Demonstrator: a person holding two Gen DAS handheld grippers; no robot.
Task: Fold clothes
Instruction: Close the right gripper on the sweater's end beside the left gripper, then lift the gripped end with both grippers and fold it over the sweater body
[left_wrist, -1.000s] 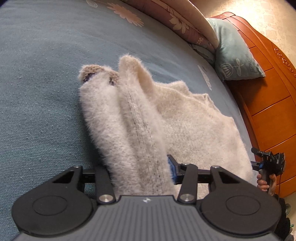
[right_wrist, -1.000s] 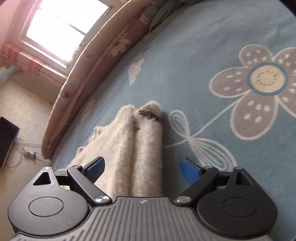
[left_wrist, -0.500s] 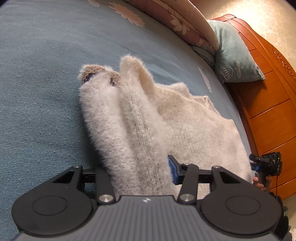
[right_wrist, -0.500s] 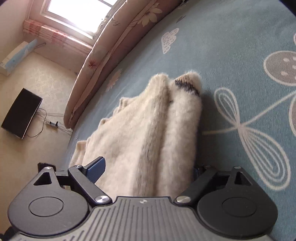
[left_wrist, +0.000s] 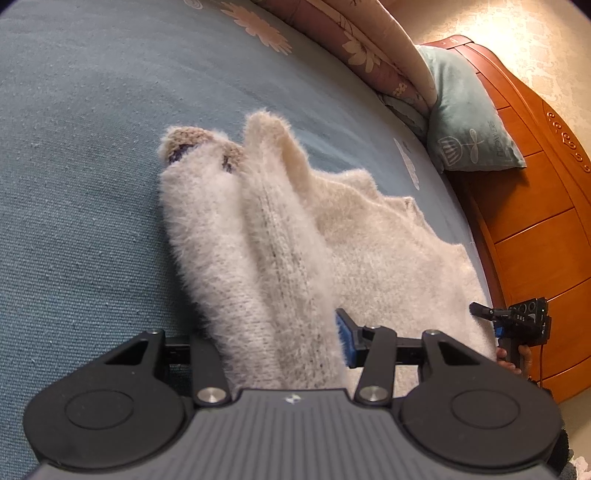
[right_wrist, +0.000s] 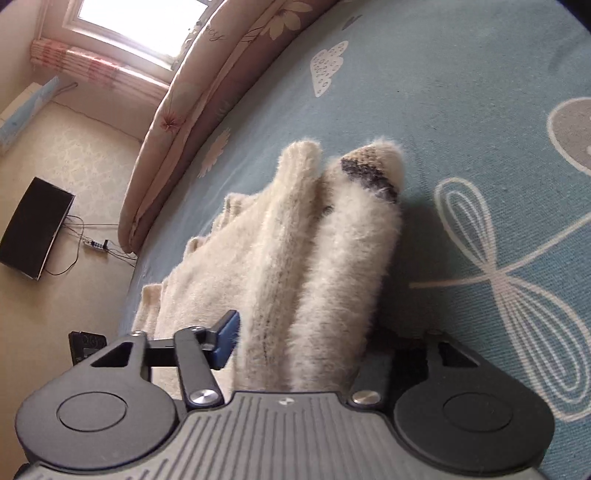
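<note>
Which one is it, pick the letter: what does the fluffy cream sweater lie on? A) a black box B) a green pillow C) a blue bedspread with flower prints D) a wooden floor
C: the sweater rests on the blue bedspread, whose white flower outlines show beside it.

Sweater (left_wrist: 266, 236): long-pile fuzzy knit, cream, matt; ribbed stitch shows through the nap, cuff in brown-grey yarn.
Bed sheet (left_wrist: 74, 184): blue woven cloth, coarse visible weave, matt, printed white motifs.
Quilt (right_wrist: 207, 66): smooth pink printed cotton-like cloth.
Pillow (left_wrist: 465, 122): soft teal fabric, slight velvety look.
Headboard (left_wrist: 535, 229): orange-brown wood, varnished, glossy.
Left gripper (left_wrist: 273, 343) and right gripper (right_wrist: 299, 347): matt black plastic, ribbed housing, bright metal pivot screws, blue rubbery pads.
</note>
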